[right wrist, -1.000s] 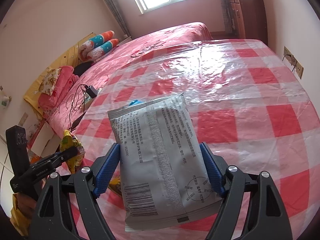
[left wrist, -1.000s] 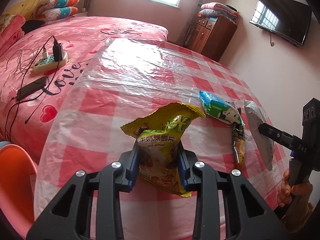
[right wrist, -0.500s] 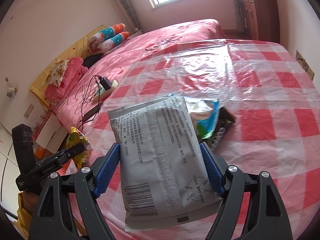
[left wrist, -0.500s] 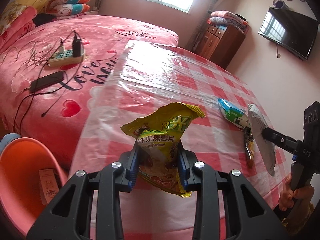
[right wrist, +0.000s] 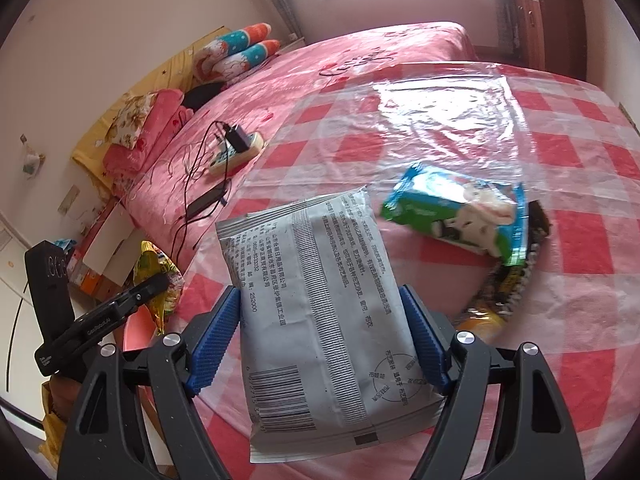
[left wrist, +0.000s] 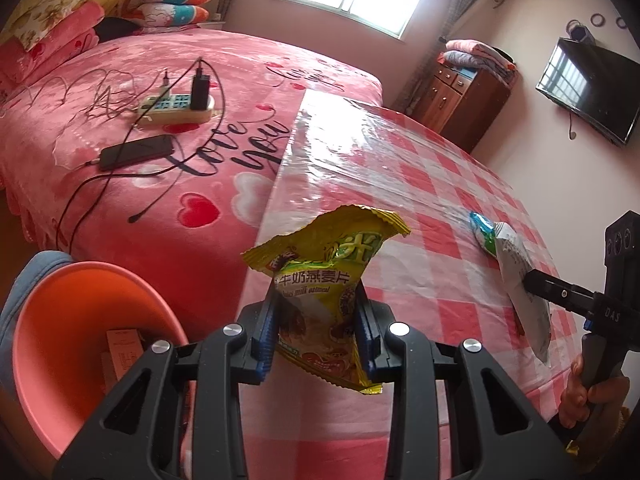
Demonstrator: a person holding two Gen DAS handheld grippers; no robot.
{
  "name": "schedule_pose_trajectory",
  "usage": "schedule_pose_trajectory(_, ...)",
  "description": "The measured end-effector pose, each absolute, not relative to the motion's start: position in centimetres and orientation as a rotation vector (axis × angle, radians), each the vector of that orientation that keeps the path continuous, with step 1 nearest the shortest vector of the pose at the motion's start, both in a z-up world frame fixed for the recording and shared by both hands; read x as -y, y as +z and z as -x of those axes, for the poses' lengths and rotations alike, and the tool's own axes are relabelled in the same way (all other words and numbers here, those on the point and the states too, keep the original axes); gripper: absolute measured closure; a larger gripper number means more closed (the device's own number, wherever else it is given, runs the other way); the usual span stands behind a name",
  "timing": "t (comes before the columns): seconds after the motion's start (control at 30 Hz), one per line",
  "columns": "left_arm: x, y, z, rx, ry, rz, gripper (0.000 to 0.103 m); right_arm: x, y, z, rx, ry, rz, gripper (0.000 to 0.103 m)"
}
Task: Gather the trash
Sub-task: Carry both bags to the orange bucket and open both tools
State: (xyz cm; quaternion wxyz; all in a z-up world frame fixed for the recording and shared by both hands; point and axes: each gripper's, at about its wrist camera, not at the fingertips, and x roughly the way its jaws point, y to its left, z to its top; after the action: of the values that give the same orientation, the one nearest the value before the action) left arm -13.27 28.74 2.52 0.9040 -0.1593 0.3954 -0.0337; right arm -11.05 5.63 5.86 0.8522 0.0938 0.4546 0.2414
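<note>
My left gripper (left wrist: 316, 328) is shut on a yellow oatmeal packet (left wrist: 324, 280) and holds it in the air near the table's left edge, right of an orange bin (left wrist: 64, 344) that holds a small box. My right gripper (right wrist: 320, 336) is shut on a grey printed pouch (right wrist: 320, 304) above the table's front; the pouch also shows in the left wrist view (left wrist: 520, 292). A green and blue wrapper (right wrist: 452, 212) lies on the checked table (right wrist: 560, 152), over a dark and yellow wrapper (right wrist: 508, 284).
A pink bed (left wrist: 120, 120) stands left of the table, with a power strip (left wrist: 176, 108), a phone (left wrist: 136, 152) and cables on it. A wooden cabinet (left wrist: 460, 100) and a wall television (left wrist: 588, 88) are at the far right.
My left gripper has carried the yellow packet leftward, off the table's middle toward its left edge, and the orange bin has come into view. My right gripper has drawn back with the grey pouch, uncovering the wrappers.
</note>
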Motion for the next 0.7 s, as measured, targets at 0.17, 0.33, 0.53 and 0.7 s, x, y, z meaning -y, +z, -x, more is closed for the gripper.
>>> schedule_pose_trajectory(0.17,-30.3,2.5,13.9,-0.809,-0.041,0.339,0.068,-8.1,5.9,10.8,-0.973,0.542,-0.178,0.024)
schedule_pose_trajectory(0.33,-32.3,2.4,14.8,-0.802,-0.005,0.349,0.068,-11.4,6.2,10.4,-0.989,0.603,-0.153,0.024)
schedule_pose_trajectory(0.53,-34.6,2.2,16.0,-0.800,0.042,0.359,0.068,-16.2,6.5,10.4,-1.000,0.687,-0.095,0.024)
schedule_pose_trajectory(0.7,-37.1,1.6,17.4,-0.806,0.095,0.383,0.068,-20.3,6.6,10.7,-1.010,0.766,-0.047,0.024)
